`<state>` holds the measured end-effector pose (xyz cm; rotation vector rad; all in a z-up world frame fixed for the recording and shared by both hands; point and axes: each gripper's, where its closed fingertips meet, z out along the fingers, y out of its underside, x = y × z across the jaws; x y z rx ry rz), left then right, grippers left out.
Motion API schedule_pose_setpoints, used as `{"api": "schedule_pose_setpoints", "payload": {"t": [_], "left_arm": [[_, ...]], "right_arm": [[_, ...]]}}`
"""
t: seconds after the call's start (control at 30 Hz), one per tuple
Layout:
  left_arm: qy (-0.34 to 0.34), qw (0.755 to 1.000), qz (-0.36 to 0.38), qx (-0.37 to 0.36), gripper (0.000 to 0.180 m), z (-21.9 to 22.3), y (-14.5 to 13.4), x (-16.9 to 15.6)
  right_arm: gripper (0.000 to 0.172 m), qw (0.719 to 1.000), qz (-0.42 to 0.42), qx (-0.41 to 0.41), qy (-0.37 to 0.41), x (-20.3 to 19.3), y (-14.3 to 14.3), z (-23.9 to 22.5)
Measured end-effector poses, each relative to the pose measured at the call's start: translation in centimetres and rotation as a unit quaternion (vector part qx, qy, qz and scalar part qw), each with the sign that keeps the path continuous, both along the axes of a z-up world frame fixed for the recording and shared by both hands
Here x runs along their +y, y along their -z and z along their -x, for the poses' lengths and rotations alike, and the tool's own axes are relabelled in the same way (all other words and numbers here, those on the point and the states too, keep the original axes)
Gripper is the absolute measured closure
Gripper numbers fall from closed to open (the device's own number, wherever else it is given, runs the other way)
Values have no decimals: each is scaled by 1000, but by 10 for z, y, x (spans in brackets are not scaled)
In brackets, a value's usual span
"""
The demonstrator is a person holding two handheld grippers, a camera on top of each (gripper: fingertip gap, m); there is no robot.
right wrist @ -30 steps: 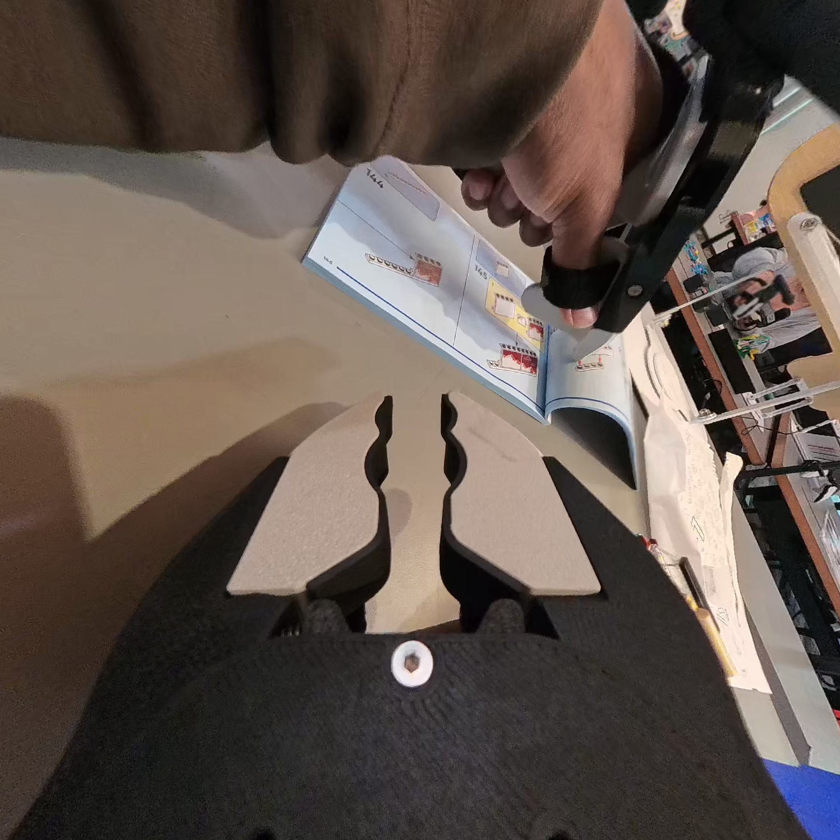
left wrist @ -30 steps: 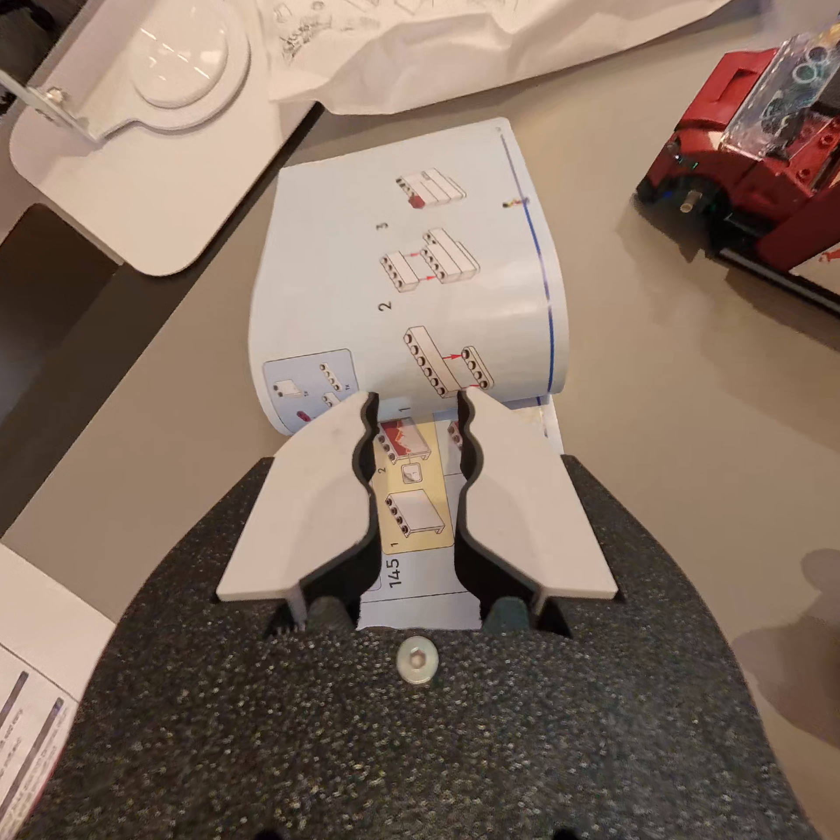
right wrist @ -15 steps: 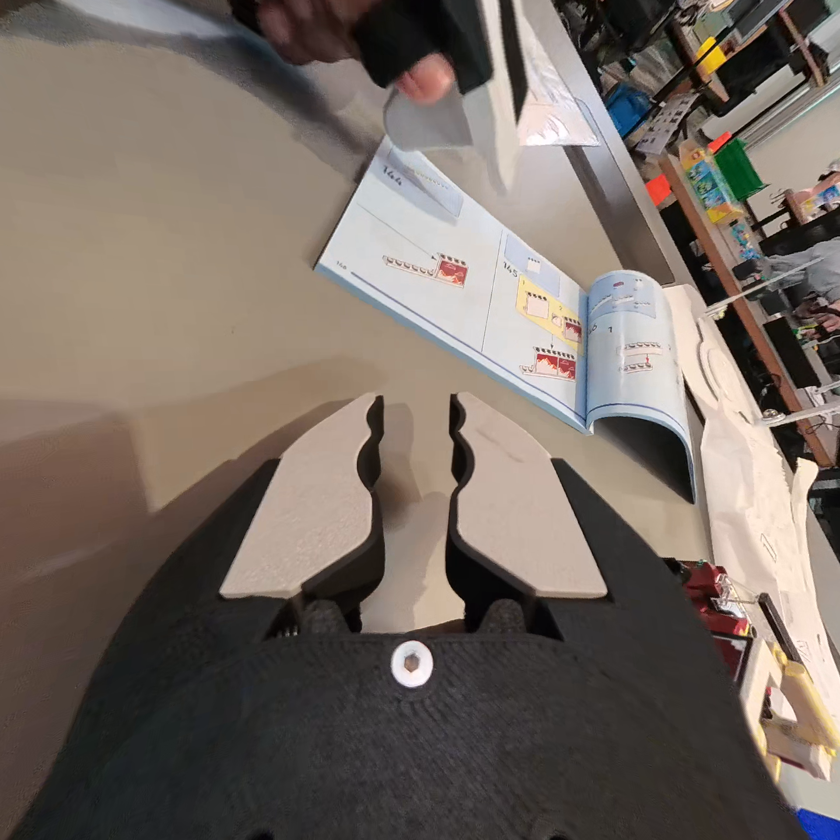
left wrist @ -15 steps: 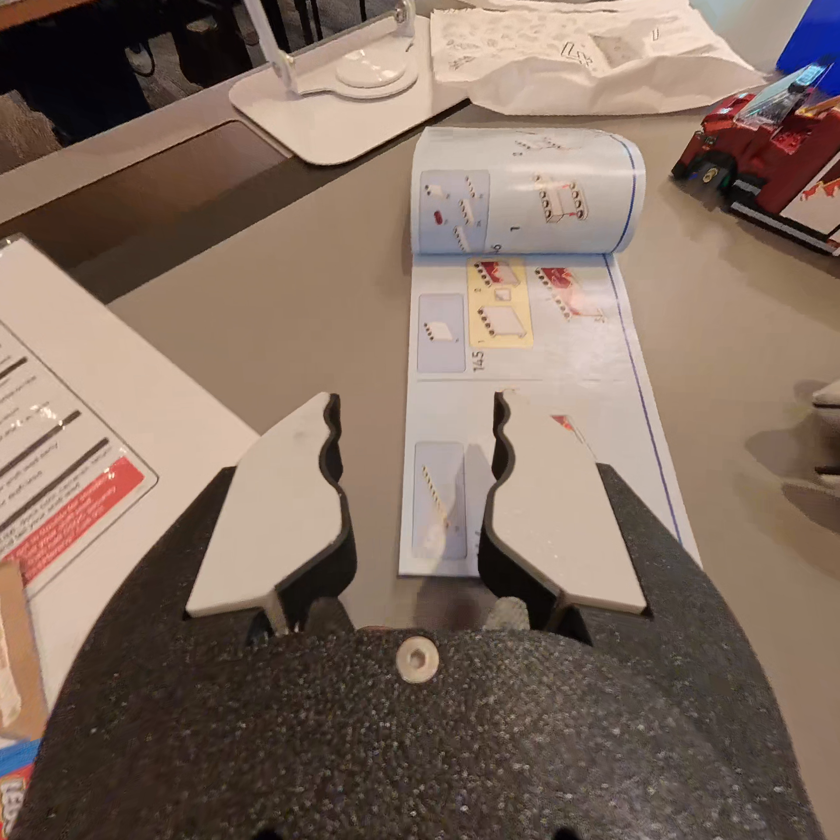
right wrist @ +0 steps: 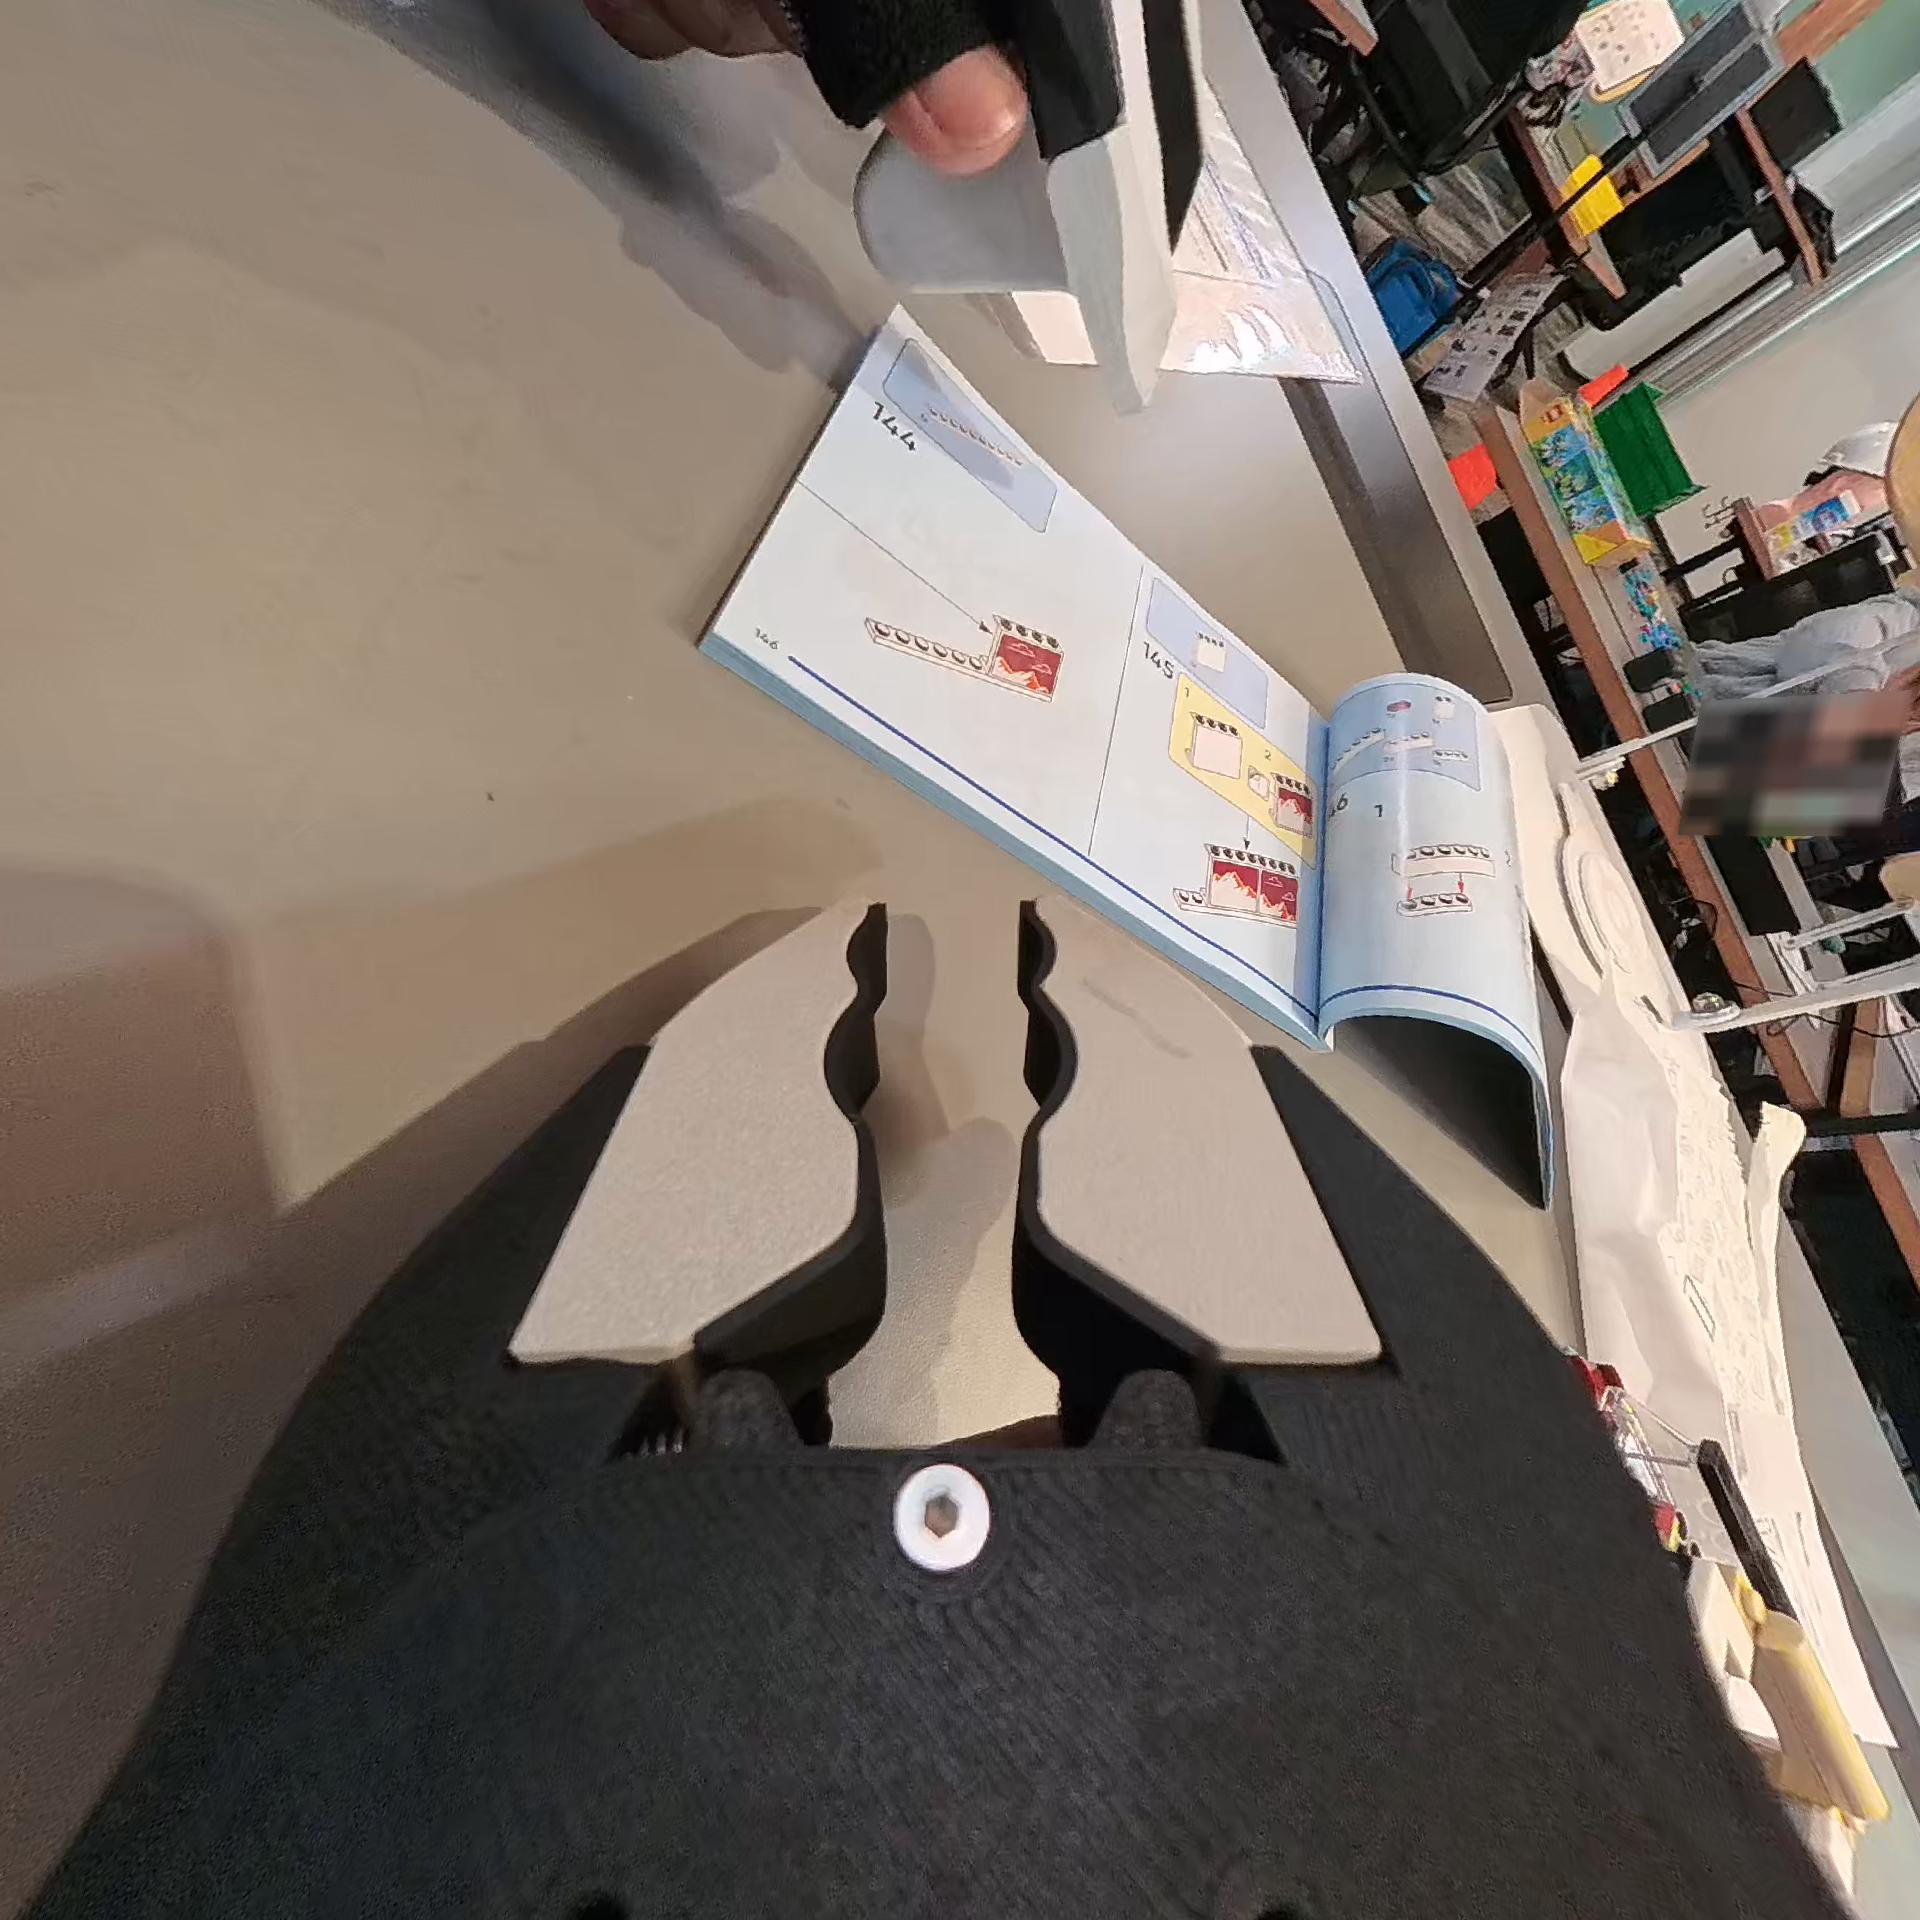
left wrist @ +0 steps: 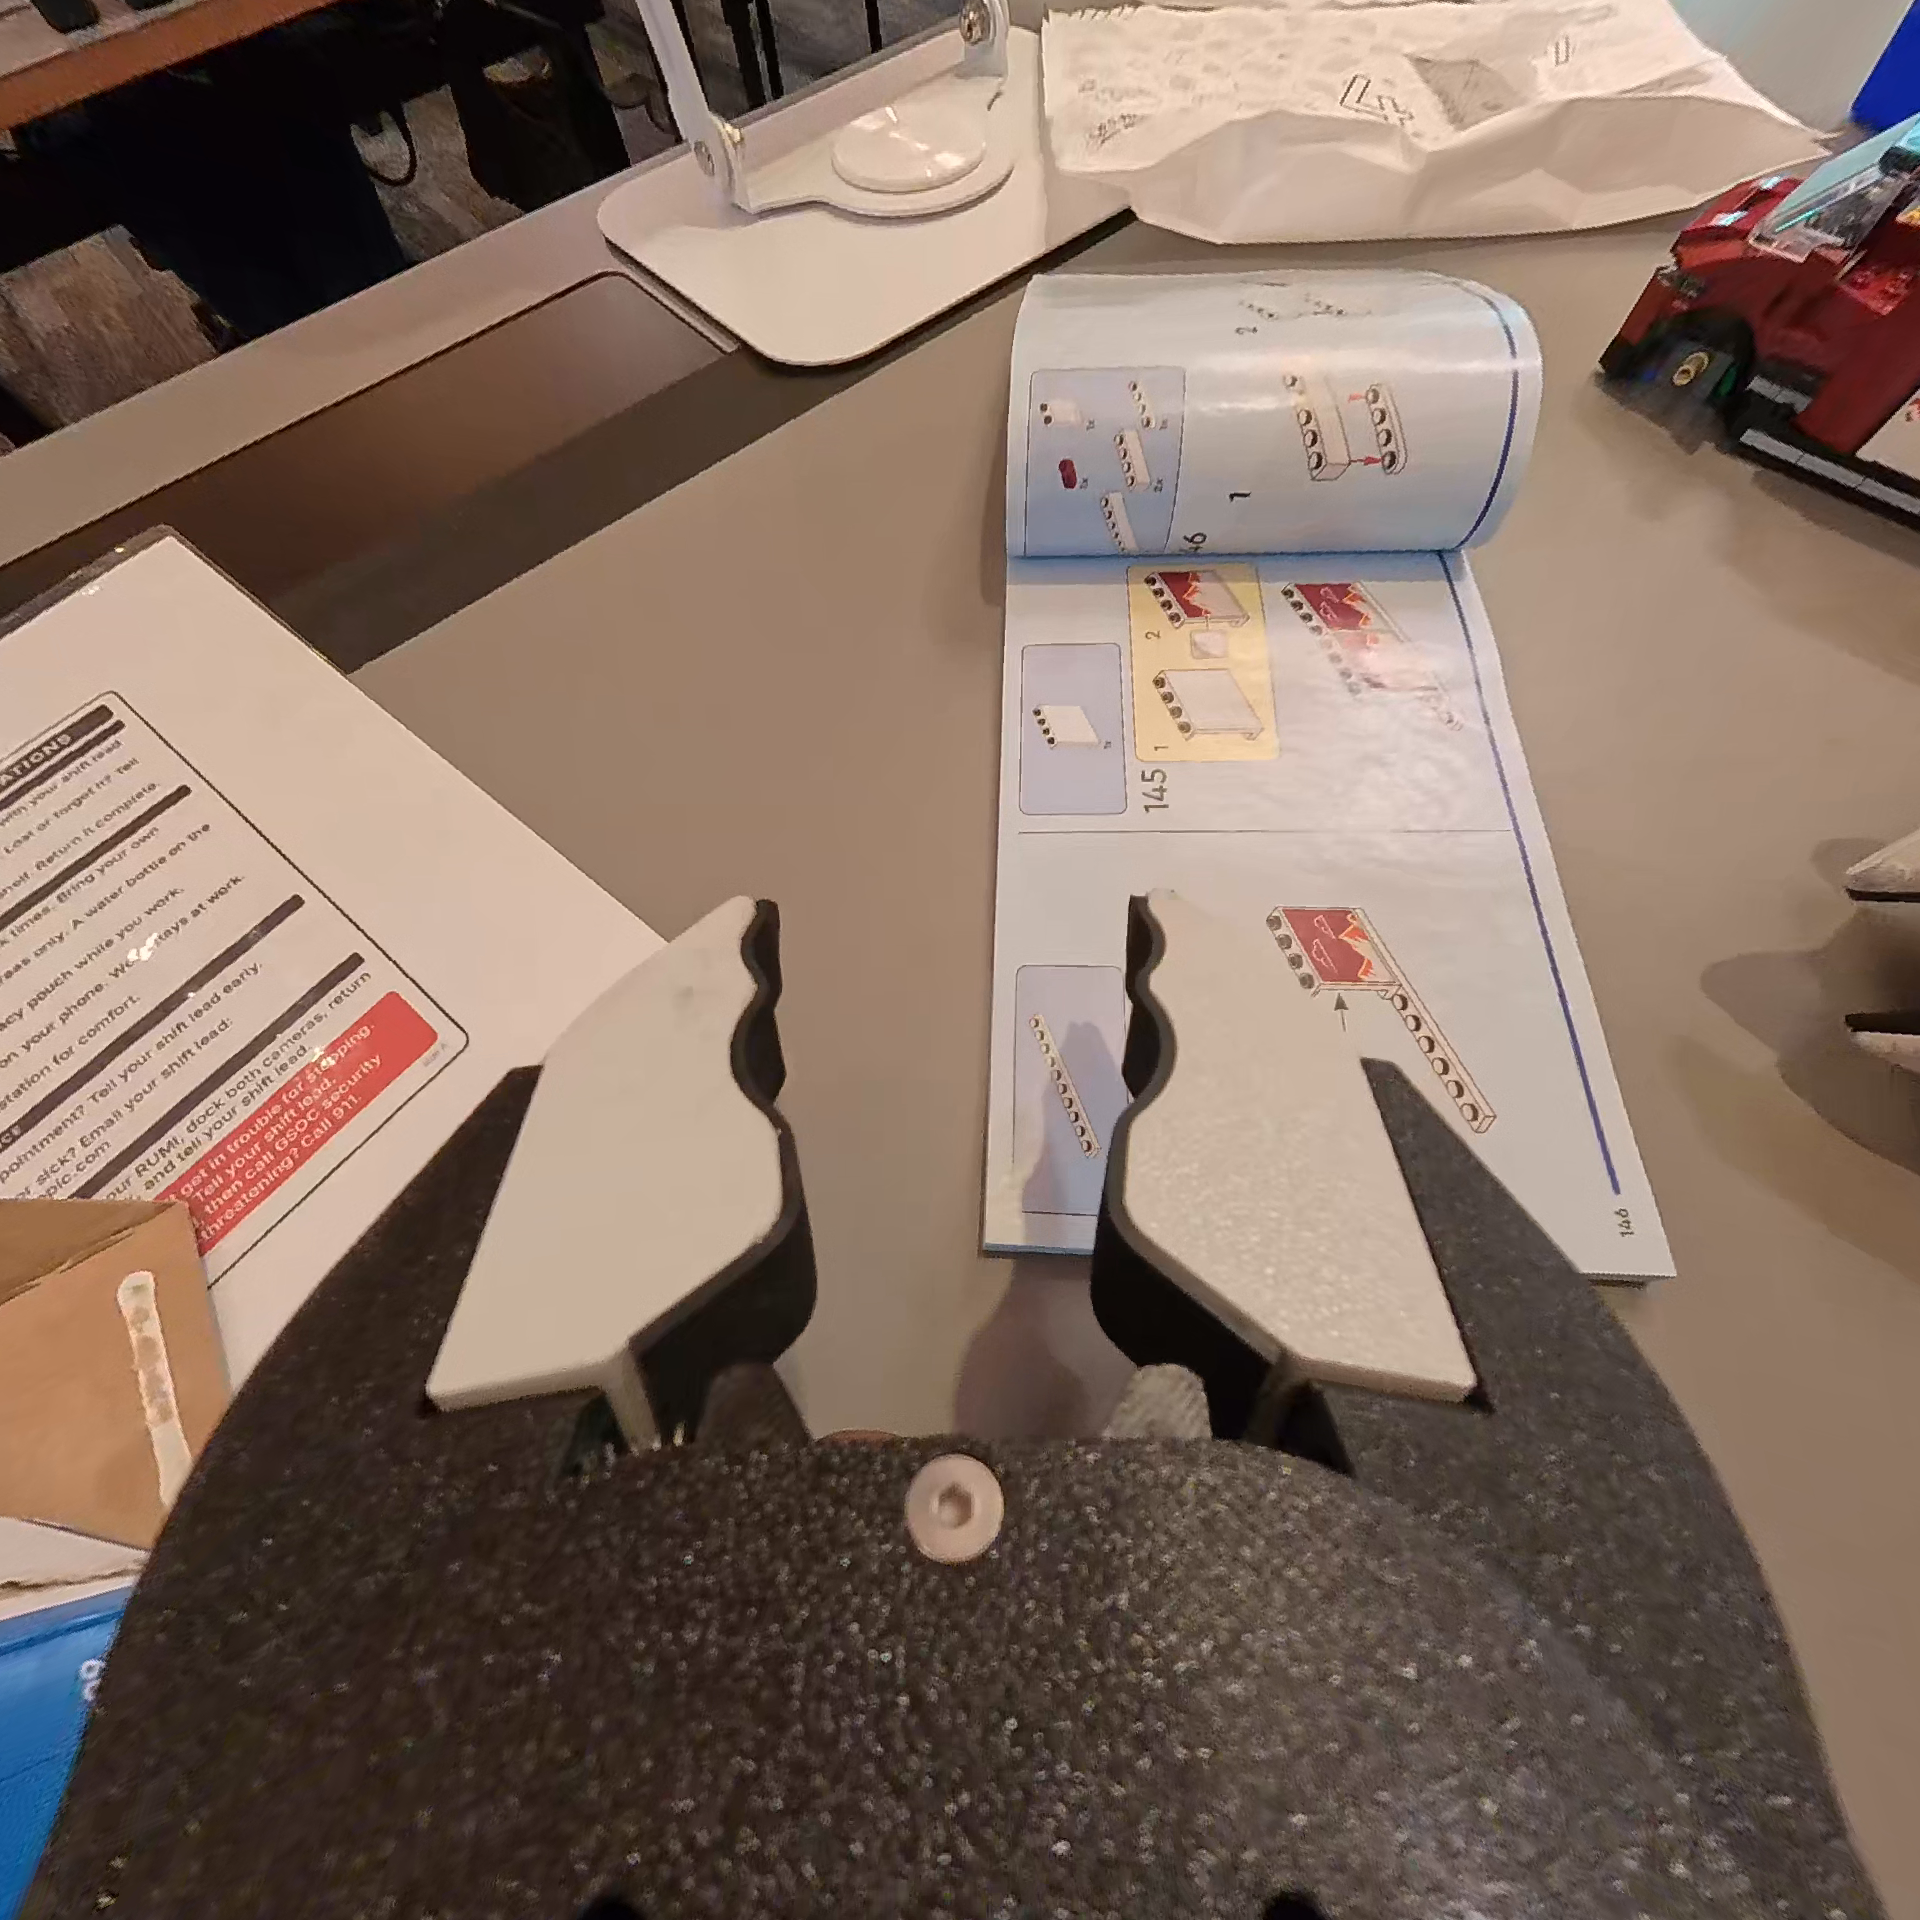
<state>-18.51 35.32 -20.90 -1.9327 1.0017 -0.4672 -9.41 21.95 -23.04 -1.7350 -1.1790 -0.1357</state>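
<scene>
An open instruction booklet (left wrist: 1299, 748) with pale blue pages lies flat on the grey-brown table (left wrist: 779, 675), and its far page (left wrist: 1268, 416) stands curled over. My left gripper (left wrist: 951, 914) is wide open and empty above the table at the booklet's near left corner, with its right finger (left wrist: 1247, 1091) over the near page. It also shows in the right wrist view (right wrist: 977, 208), with a hand on it. My right gripper (right wrist: 953, 914) has its jaws a little apart with only bare table between them, just short of the booklet's (right wrist: 987, 644) long edge. Its fingertips show at the right edge of the left wrist view (left wrist: 1881, 951).
A red brick-built vehicle (left wrist: 1787, 312) stands at the far right. A white stand base (left wrist: 831, 239) and a crumpled printed sheet (left wrist: 1403, 125) lie beyond the booklet. A laminated notice sheet (left wrist: 208, 883) and a cardboard box (left wrist: 83, 1351) are on the left.
My left gripper has drawn back from the curled page to the booklet's near end and opened wider. The page stays curled. My right gripper's jaws have barely changed.
</scene>
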Motion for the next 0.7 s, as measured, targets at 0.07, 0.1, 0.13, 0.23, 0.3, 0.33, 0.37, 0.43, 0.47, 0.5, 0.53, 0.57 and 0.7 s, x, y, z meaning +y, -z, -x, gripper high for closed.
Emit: {"api": "schedule_pose_setpoints", "payload": {"t": [0.07,0.1,0.13,0.23,0.3,0.33,0.37,0.43,0.47,0.5,0.53,0.57,0.7], "left_arm": [[2,1000,8,2,117,1,3,-1],[4,1000,12,3,117,0,5,-1],[5,1000,16,4,117,0,7,-2],[8,1000,21,12,117,0,11,-3],[10,1000,18,17,117,0,11,-4],[10,1000,17,17,117,0,10,-4],[10,1000,16,15,117,0,9,-4],[11,1000,18,12,117,-1,8,-4],[11,1000,19,13,117,-1,9,-4],[12,1000,22,15,117,0,10,-5],[13,999,24,19,117,0,11,-5],[14,999,26,23,117,1,11,-6],[37,997,43,56,117,5,17,-17]], "right_arm": [[148,1000,1,0,-3,-1,0,0],[148,1000,1,0,-3,-1,0,1],[148,1000,2,1,-3,-1,0,1],[148,1000,2,1,-6,-1,0,1],[147,1000,-1,0,-10,-2,0,2],[147,1000,-2,0,-10,-2,0,2],[148,1000,-2,0,-10,-2,0,2],[148,1000,1,1,-9,-2,0,2],[148,1000,2,1,-9,-2,0,2],[148,1000,3,2,-9,-2,0,2],[148,1000,3,2,-9,-2,0,2],[148,1000,3,2,-9,-2,0,2],[149,1000,-2,-2,-14,-3,0,2]]}}
